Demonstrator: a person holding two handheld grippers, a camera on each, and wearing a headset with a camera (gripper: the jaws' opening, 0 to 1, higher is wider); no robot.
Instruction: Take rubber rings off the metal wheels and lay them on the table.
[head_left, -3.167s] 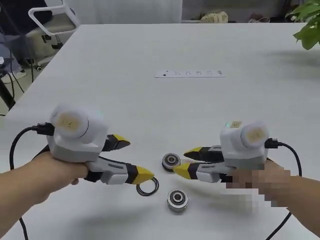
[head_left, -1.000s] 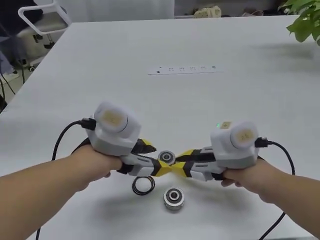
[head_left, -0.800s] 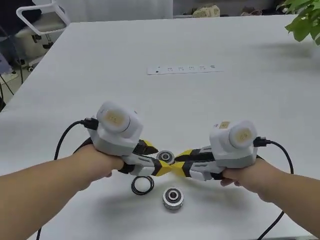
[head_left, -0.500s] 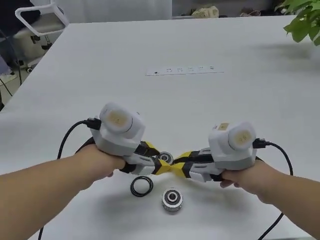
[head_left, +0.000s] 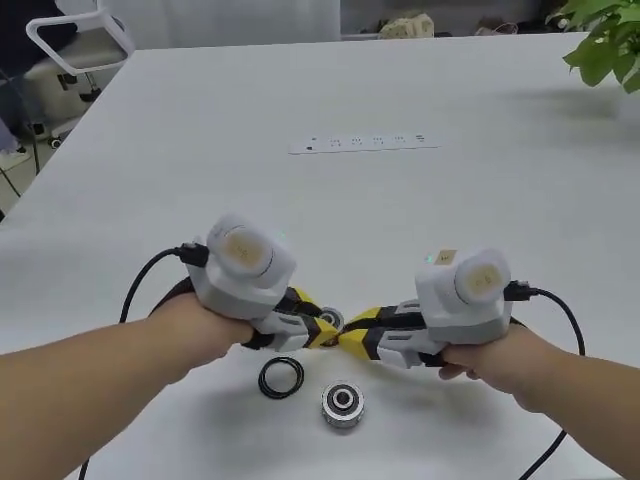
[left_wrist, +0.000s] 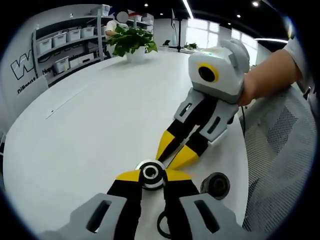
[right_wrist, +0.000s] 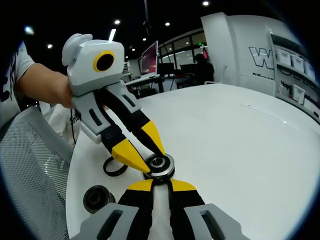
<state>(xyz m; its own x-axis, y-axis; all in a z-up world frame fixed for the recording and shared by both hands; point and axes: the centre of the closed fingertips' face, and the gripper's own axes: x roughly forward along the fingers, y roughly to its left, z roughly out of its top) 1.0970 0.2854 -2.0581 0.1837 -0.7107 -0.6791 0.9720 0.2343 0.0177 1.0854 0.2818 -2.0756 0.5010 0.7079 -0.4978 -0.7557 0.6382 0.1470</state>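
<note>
Left tool (left_wrist: 151, 176) clamps the wheel (right_wrist: 160, 165); right tool (right_wrist: 161, 184) pinches its rim

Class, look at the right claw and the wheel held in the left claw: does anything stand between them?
Nothing visible does. The left claw is shut on the wheel, and the right claw has its tips right at the wheel's rim, facing the left claw head-on.

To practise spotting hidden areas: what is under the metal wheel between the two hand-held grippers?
White table shows around the metal wheel, held by the left hand-held gripper. Directly beneath is covered by wheel and jaws; whether it touches the table is hidden.
</note>
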